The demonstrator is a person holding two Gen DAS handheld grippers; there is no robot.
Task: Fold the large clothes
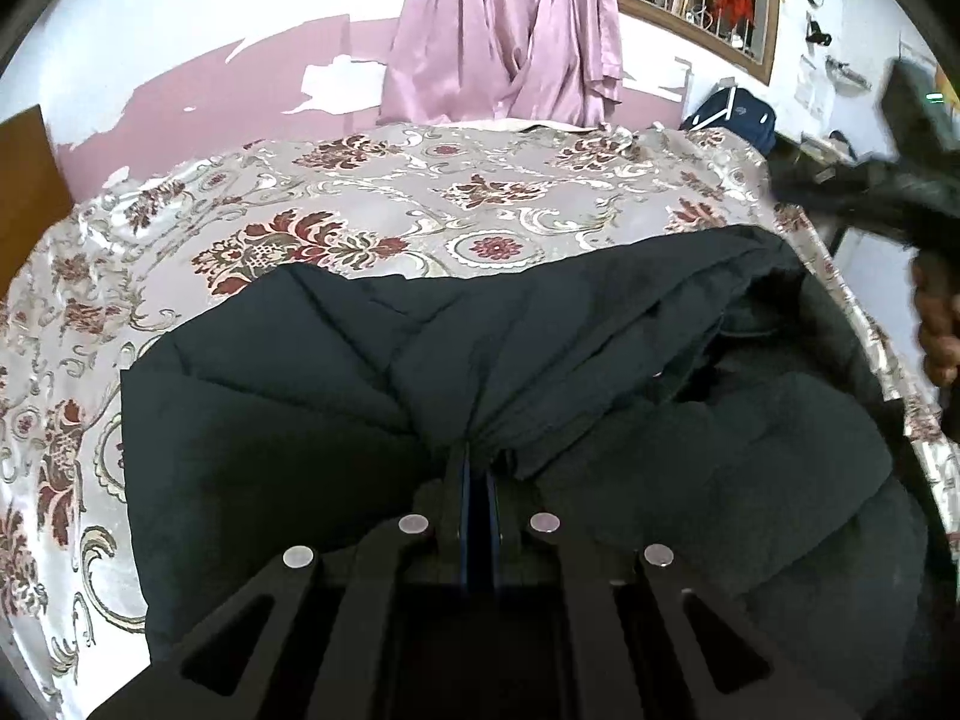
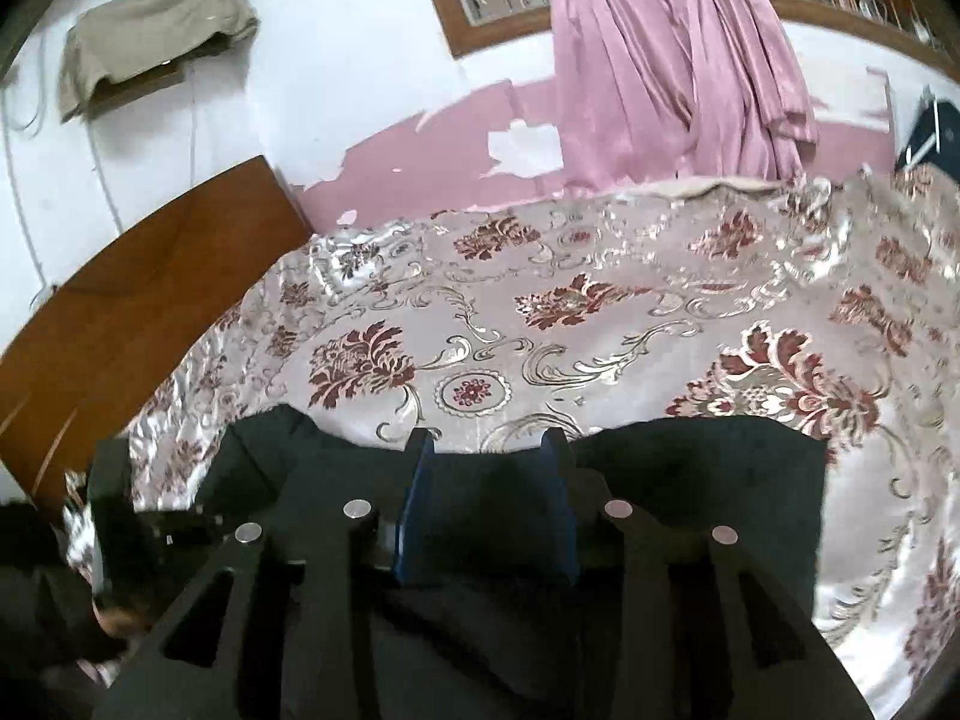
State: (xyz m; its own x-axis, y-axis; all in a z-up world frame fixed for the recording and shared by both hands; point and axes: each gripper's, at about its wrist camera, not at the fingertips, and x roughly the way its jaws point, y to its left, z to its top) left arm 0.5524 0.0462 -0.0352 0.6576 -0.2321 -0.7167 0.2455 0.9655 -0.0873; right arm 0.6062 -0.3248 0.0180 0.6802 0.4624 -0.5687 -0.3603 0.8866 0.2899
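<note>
My left tongs (image 1: 478, 468) are clenched on a bunched fold of the dark padded jacket (image 1: 372, 384), which lies heaped at the near side of the bed (image 1: 420, 198). My right tongs (image 2: 487, 450) stand released above the jacket's far edge, nothing pinched between them. I judge the risk is on the left: pulling by that one pinch could drag the whole slippery heap askew, or the thick fold could slide out. Beyond the jacket the bedspread is bare up to the pink curtain (image 1: 504, 30); on the right the bed's edge runs close.
</note>
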